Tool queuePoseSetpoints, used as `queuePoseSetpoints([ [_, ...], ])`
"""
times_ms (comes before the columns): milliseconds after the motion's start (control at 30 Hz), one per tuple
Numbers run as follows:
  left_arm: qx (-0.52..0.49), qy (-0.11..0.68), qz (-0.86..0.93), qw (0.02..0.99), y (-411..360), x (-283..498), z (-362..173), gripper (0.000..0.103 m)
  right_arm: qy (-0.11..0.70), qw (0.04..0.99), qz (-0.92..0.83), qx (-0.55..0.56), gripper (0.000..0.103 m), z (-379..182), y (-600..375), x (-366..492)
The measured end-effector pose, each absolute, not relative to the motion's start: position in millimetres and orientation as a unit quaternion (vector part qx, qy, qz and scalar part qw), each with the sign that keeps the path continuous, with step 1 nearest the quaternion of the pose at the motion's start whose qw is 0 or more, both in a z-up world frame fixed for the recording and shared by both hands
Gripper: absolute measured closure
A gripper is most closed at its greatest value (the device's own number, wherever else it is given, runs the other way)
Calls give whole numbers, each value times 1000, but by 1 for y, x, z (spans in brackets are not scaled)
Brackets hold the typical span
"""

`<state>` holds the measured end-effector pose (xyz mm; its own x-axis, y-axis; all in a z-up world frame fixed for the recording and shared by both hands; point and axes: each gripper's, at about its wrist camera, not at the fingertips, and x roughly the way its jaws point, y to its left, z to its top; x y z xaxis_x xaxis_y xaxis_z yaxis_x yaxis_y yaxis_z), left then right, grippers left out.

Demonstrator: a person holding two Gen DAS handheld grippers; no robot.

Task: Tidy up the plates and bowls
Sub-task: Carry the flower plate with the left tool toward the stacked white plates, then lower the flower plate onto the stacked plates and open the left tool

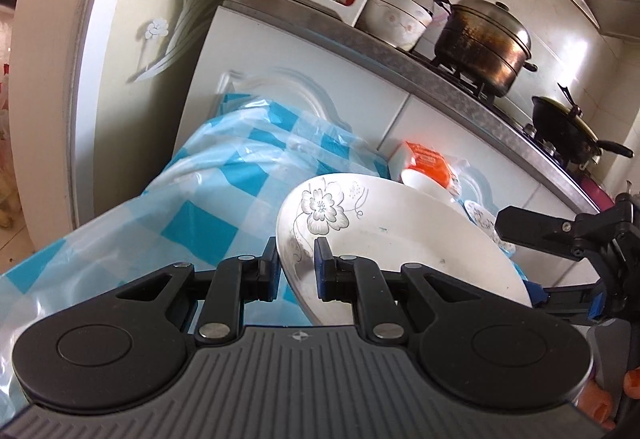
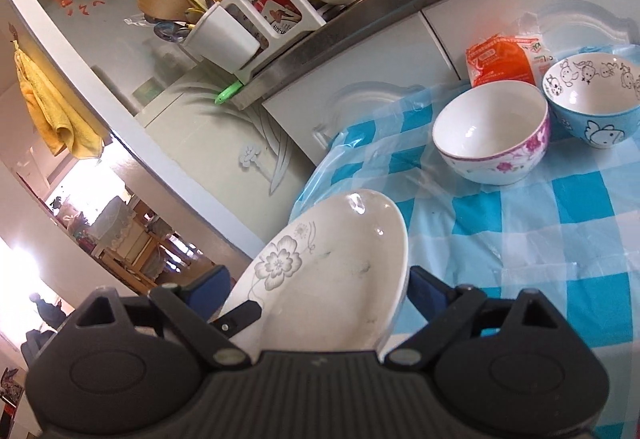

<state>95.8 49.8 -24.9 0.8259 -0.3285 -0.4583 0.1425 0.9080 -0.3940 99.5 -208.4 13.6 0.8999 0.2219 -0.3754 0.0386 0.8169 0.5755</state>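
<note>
Over by the fridge (image 2: 192, 143) a yellow cloth (image 2: 52, 103) hangs from its side, and a white utensil rack (image 2: 240, 27) stands on the steel counter (image 1: 400, 51) next to it. The left tongs (image 1: 296, 271) are clenched on the rim of a white plate (image 1: 400, 239) with a grey flower painted on it; one blue pad sits outside the rim, the other inside. The plate is tilted up off the worktop (image 2: 560, 239), which wears a blue-and-white checked plastic cover. The right tongs (image 2: 316, 291) stand wide apart on either side of the same plate (image 2: 328, 271); I cannot tell whether their pads actually press on it. From the left camera the right tongs (image 1: 532, 263) show at the plate's far edge. Further right on the worktop sits a white bowl with pink flowers (image 2: 492, 139), and just beside it, touching or nearly so, a blue bowl with cartoon drawings (image 2: 596, 103). An orange packet (image 2: 500, 59) lies behind them against the cupboard doors. On the stove stand a steel pot (image 1: 484, 39) and a black wok (image 1: 568, 131).
</note>
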Motion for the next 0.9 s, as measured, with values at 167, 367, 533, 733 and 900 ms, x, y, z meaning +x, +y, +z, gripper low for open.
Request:
queuePoseSetpoints([
  [167, -156, 270, -138, 940, 42, 75, -24, 90, 205, 933, 37, 292, 8, 11, -204, 71],
  [367, -125, 274, -156, 941, 31, 51, -26, 90, 193, 938, 18, 289, 8, -1, -201, 38],
  [533, -104, 283, -171, 938, 25, 37, -31, 88, 184, 943, 1, 278, 8, -9, -198, 15],
  [733, -81, 285, -172, 940, 21, 26, -35, 88, 182, 944, -3, 276, 8, -22, -196, -5],
  [900, -64, 291, -166, 940, 19, 24, -40, 88, 182, 947, -4, 265, 8, -29, -191, -11],
])
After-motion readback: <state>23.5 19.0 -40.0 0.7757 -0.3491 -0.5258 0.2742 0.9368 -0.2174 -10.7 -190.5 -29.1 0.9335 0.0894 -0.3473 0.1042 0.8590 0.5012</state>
